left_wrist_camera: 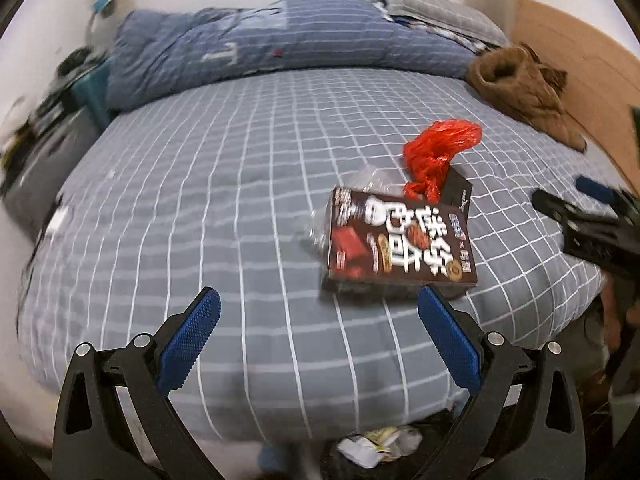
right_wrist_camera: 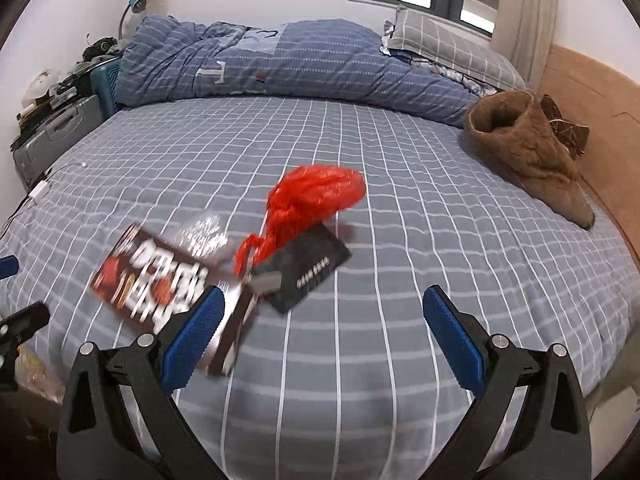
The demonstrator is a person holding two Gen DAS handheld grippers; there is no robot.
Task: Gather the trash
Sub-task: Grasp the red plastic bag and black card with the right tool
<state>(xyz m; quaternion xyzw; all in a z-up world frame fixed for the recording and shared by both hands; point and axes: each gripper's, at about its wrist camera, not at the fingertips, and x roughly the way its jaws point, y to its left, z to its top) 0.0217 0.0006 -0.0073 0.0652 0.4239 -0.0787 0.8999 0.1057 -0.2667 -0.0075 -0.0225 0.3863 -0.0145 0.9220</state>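
Left gripper (left_wrist_camera: pixel 319 312) and right gripper (right_wrist_camera: pixel 324 310): jaws spread, empty. Nothing collected from the bed (left_wrist_camera: pixel 200 200) yet. Ahead lie the box (left_wrist_camera: pixel 400 240), a black card (right_wrist_camera: pixel 308 270), then the red bag (right_wrist_camera: pixel 312 196).

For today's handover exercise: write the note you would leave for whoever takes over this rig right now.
Left gripper: open, empty, above the bed's near edge.
Right gripper: open, empty, alongside.
On the checked bedsheet: brown snack box, red plastic bag, small black box, clear wrapper, clustered together.
Done: nothing picked up from this cluster.
Left: collect all four.
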